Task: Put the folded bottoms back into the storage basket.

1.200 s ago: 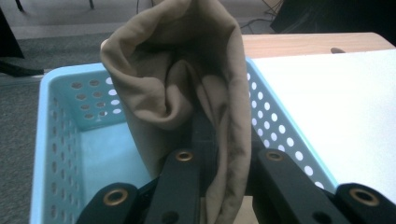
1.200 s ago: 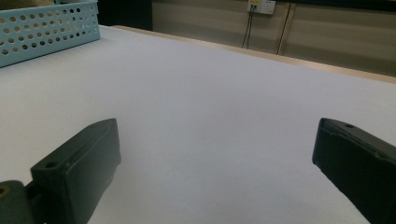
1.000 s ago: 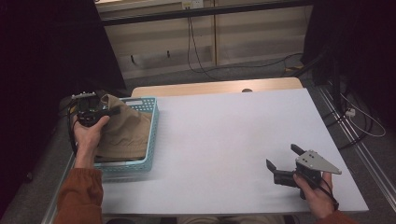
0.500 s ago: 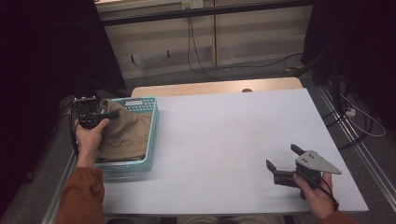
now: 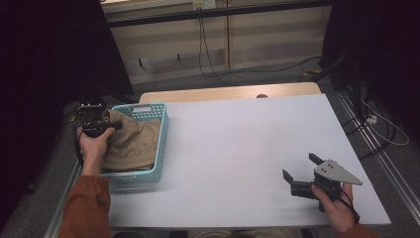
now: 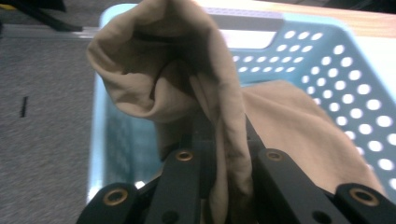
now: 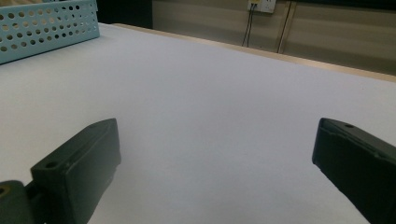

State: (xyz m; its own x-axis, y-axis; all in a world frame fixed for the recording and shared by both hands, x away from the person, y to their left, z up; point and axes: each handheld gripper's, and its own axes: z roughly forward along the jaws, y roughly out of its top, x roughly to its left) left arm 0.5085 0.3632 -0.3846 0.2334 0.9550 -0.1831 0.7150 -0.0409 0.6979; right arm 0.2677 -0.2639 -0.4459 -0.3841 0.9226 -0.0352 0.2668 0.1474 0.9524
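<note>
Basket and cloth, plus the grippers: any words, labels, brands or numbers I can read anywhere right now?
None can be read.
The light blue basket shows perforations and no print.
The tan cloth, pinched in the left gripper, is plain.
The right gripper, jaws apart over the white table, bears an unmarked grey plate.
The wall socket is too blurred to tell any marking.

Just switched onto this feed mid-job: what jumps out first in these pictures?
The tan cloth stands out: a bunched fold of it is pinched in the shut left gripper at the table's left edge, the rest lying in the light blue perforated basket. Across the bare white table, the right gripper sits near the front right corner, jaws wide open on nothing.
</note>
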